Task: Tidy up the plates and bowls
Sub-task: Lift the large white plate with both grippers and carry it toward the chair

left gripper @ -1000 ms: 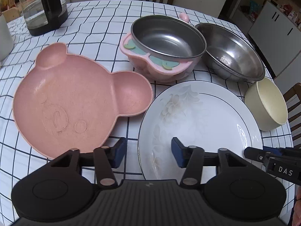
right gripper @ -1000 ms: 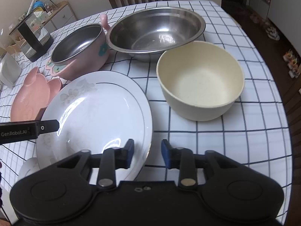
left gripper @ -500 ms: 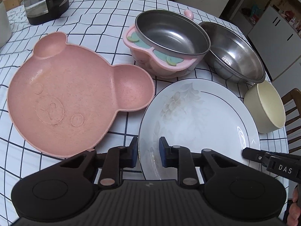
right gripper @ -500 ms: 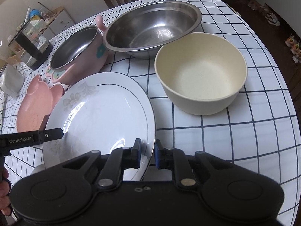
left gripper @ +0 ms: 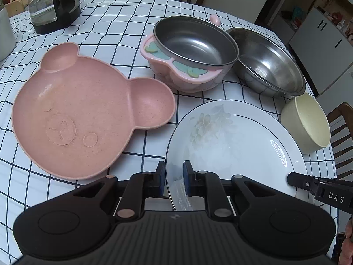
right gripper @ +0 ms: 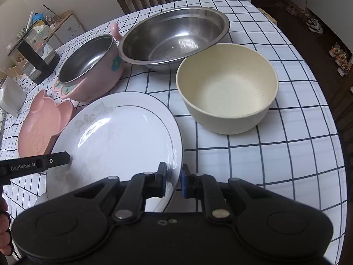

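Both grippers clamped on the white plate (left gripper: 233,141), near edge: left gripper (left gripper: 174,180) nearly closed over the rim on its left side, right gripper (right gripper: 172,182) pinching the rim on the right side, fingers (right gripper: 160,182) narrow with the rim between. Plate low over the checked table (left gripper: 110,22), apparently tilted; contact with the cloth not clear. Pink bear plate (left gripper: 88,110) just beside on the left, cream bowl (right gripper: 227,88) near on the right, pink-cased steel bowl (left gripper: 192,53) and wide steel bowl (right gripper: 174,37) behind, touching. Risks: glazed rim slipping from thin pinch grips; uneven lift between the two grippers twisting the plate loose; far edge clipping the cream bowl or the pink-cased bowl if swung.
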A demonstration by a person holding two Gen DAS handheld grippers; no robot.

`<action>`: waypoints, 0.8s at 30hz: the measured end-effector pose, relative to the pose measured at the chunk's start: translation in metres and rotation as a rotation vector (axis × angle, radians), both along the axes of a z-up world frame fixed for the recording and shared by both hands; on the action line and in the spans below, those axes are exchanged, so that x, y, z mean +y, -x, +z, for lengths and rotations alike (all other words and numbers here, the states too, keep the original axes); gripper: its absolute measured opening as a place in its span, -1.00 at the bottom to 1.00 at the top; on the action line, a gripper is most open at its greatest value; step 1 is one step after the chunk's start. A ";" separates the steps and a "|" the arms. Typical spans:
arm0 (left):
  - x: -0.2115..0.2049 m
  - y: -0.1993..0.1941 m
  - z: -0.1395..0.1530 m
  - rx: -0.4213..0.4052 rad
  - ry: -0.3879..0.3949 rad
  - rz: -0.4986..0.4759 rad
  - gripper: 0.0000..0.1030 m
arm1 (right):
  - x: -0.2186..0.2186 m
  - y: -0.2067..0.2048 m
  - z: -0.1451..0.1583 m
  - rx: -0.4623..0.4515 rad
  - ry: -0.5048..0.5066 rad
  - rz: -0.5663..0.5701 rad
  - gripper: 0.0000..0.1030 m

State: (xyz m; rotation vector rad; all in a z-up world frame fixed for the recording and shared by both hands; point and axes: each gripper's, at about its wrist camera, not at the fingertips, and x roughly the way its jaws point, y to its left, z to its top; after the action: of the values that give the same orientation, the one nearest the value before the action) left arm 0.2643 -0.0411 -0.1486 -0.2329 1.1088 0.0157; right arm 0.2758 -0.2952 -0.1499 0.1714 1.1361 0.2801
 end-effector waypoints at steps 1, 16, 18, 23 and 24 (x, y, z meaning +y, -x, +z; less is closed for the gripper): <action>-0.001 0.001 0.001 -0.001 0.002 0.000 -0.70 | -0.001 0.001 0.000 0.000 -0.001 -0.001 -0.74; -0.023 0.042 0.028 -0.039 0.030 -0.066 -0.70 | -0.026 0.045 0.025 -0.025 -0.024 0.003 -0.74; -0.033 0.052 0.035 -0.054 0.021 -0.091 -0.70 | -0.033 0.054 0.030 -0.033 -0.027 -0.002 -0.74; -0.056 0.066 0.044 -0.067 0.047 -0.169 -0.70 | -0.057 0.079 0.042 -0.056 -0.027 -0.034 -0.74; -0.063 0.069 0.044 -0.067 0.047 -0.189 -0.70 | -0.064 0.084 0.044 -0.060 -0.025 -0.040 -0.74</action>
State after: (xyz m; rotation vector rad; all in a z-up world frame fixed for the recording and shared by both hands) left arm 0.1952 -0.1043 -0.1050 -0.1686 1.0613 -0.1861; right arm 0.1917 -0.3587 -0.1057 0.2065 1.0689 0.2627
